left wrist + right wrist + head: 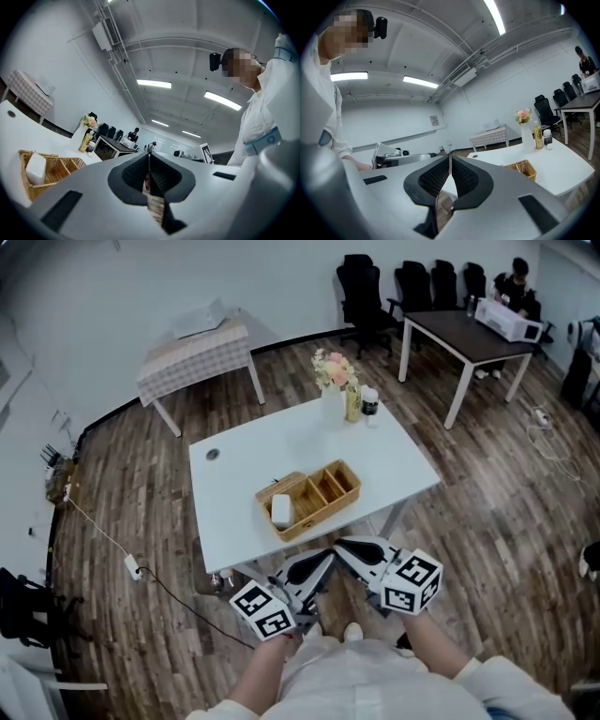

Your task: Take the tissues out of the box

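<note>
White table (234, 493) carrying a wicker basket (328, 514). My left claw (322, 561) and right claw (343, 546), each pressed together on nothing, hang just short of the table's near edge, apart from the basket. The tissues (280, 510) lie in the basket's left end compartment.

Left gripper (323, 561) and right gripper (343, 547) both low before the torso, close to level, tips angled in toward each other and near touching. Left jaws pressed together, nothing between. Right jaws meet at the tips, nothing between. Forearms (439, 652) bare below white sleeves
</note>
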Motion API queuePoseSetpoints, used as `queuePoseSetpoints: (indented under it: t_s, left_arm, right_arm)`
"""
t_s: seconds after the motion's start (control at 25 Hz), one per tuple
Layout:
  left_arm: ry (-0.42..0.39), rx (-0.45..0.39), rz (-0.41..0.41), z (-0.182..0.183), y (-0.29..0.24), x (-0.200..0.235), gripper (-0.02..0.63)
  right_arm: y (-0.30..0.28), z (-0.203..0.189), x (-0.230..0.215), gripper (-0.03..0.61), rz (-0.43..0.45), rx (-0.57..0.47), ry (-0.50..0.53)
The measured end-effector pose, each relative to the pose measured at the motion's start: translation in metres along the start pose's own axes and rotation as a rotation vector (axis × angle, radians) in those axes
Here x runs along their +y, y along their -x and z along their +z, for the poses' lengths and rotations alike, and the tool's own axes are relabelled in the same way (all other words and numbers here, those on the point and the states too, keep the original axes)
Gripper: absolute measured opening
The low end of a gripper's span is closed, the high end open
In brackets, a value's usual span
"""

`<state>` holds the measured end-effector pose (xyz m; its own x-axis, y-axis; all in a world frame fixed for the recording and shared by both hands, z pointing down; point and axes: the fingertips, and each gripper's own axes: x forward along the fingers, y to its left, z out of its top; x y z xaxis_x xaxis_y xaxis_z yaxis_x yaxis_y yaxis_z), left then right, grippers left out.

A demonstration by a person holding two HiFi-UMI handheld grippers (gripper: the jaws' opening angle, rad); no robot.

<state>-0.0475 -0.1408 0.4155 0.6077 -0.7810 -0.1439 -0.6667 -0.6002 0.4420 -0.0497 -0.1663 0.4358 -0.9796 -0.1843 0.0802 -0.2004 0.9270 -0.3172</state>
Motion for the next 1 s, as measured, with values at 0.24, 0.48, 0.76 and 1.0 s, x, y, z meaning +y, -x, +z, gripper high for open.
queuePoseSetpoints:
  t_s: [0.24, 0.48, 0.76, 1.0]
  left_arm:
    - [0.036, 0.008, 0.007, 0.007, -0.002, 0.022, 0.003]
    - [0.02, 0.032, 0.02, 0.011, -0.01, 0.034, 0.003]
    - [-0.009, 0.077, 0.123, 0.005, -0.008, 0.066, 0.003]
    - [-0.022, 0.124, 0.191, 0.004, -0.007, 0.097, 0.029]
  right_arm:
    - [-0.018, 0.002, -0.012, 0.038, -0.013, -0.01, -0.05]
    - [-0.023, 0.005, -0.024, 0.038, -0.028, -0.015, -0.068]
    - [-0.025, -0.006, -0.035, 0.039, -0.053, 0.018, -0.062]
    - [-0.029, -0.011, -0.046, 0.039, -0.062, 0.021, -0.067]
